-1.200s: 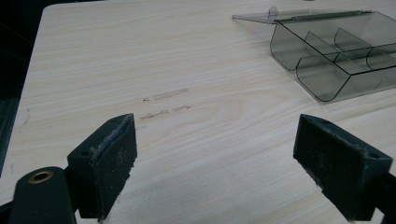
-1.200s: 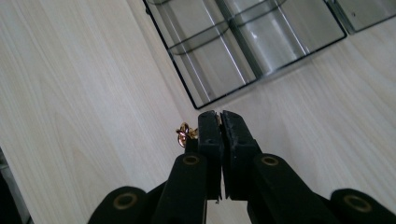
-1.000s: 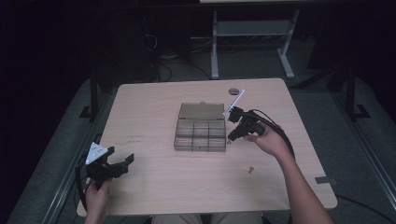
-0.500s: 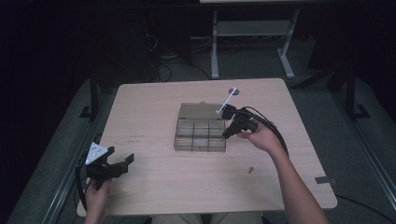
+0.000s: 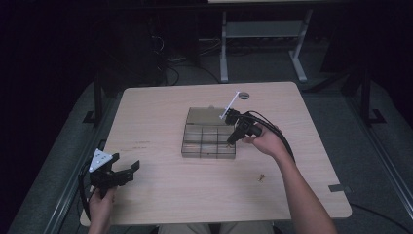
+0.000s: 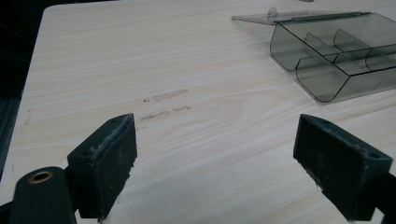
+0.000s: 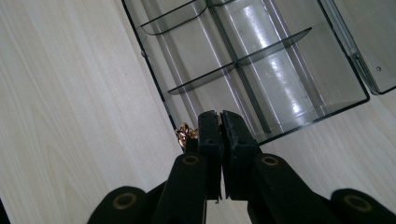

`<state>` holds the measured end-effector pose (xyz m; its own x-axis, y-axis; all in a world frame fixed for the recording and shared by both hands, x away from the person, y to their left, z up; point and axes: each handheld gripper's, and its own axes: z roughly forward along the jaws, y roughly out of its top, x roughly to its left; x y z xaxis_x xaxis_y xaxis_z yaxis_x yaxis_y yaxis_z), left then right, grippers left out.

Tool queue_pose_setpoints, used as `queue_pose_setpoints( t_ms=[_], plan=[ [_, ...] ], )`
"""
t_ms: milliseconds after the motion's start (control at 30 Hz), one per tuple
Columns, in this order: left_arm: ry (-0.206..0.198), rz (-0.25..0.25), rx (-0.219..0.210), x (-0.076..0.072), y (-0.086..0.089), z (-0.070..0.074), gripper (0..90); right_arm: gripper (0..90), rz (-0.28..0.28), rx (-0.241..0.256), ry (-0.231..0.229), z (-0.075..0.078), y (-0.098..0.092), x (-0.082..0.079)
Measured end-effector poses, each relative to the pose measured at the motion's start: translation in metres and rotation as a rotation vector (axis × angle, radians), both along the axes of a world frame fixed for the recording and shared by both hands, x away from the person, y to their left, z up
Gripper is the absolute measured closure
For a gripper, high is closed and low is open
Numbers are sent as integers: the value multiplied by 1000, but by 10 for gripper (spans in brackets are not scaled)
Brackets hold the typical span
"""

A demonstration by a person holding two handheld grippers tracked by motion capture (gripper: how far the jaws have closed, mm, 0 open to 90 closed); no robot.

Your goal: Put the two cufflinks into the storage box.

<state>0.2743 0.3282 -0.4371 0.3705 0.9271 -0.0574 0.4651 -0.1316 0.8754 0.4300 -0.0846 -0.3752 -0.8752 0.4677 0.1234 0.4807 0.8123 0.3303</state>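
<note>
While the right hand-held gripper [image 7: 219, 122] hangs over the near right corner of the clear box [image 5: 208, 139], its jaws are clenched on a small gold trinket [image 7: 185, 134], which sticks out beside them just above the box's rim. Inside, the box is split into compartments, and its lid [image 5: 204, 115] lies folded open on the far side. Well apart from the box, near the tabletop's [image 5: 160, 112] front left corner, the left hand-held gripper [image 6: 217, 154] sits with jaws spread wide, grasping nothing. Another small gold piece [image 5: 262, 178] lies on the tabletop, nearer the person than the box.
</note>
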Motion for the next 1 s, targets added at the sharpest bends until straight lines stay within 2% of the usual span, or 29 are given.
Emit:
queue_pose_setpoints(
  t_ms=[533, 1000],
  plan=[
    [-5, -7, 4, 0, -2, 0, 132, 867, -15, -21, 22, -16, 9, 15],
    [-3, -1, 0, 0, 0, 0, 132, 866, -16, -46, 39, -27, 12, 21]
  ],
)
